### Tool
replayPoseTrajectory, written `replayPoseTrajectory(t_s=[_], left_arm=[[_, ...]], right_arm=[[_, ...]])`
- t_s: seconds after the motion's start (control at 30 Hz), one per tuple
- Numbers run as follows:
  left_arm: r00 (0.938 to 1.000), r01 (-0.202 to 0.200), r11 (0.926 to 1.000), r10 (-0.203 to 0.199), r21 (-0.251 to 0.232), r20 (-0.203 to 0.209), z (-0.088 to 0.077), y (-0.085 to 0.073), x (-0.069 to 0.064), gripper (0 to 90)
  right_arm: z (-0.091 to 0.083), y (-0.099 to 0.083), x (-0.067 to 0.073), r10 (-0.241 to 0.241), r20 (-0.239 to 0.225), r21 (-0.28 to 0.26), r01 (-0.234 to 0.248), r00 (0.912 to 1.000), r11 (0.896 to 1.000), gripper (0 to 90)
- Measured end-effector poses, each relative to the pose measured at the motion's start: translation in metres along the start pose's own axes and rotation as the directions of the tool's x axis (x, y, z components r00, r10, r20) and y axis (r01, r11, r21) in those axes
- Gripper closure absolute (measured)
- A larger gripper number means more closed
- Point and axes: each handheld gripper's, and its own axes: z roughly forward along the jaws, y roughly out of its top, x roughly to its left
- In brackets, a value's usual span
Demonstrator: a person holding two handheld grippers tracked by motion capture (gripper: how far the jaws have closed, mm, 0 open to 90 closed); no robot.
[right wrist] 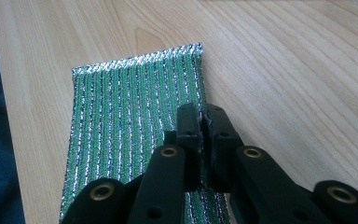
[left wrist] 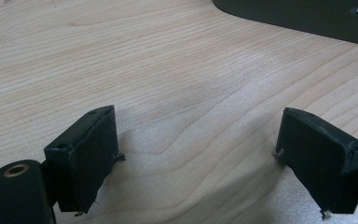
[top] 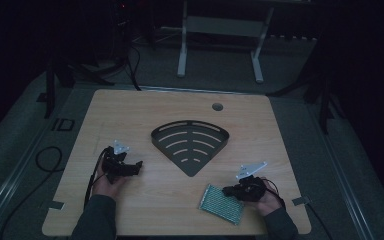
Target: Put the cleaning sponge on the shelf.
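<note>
Dim room, wooden table [top: 130,107]. Right gripper [right wrist: 204,122] clamped on the green scrubbing pad's [right wrist: 135,116] edge near the front right corner; lifting remains. Left gripper [left wrist: 198,154] jaws apart, holding nothing.

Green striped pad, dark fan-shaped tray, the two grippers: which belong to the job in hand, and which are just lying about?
In the job:
green striped pad
right gripper, shut on its edge

Lying about:
dark fan-shaped tray
left gripper, open over bare table

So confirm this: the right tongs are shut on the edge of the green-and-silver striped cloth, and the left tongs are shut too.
Wrong on the left tongs: the left gripper view shows them open over bare table. The right tongs are shut on the green-and-silver striped cloth.
</note>
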Motion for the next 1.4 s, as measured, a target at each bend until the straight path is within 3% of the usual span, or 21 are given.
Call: replayPoseTrajectory(t_s=[0.8, 1.4], left_arm=[[1.0000, 0.001, 1.0000, -0.001, 0.000, -0.001, 0.000, 0.000, 0.000, 13.0], [1.0000, 0.000, 1.0000, 0.000, 0.001, 0.000, 0.000, 0.000, 0.000, 13.0]], right_arm=[[-0.019, 0.007, -0.002, 0.019, 0.004, -0.121, -0.018, 0.9998, 0.993, 89.5], [-0.025, 0.015, -0.007, 0.028, 0.015, -0.163, -0.025, 0.9995, 0.986, 89.5]])
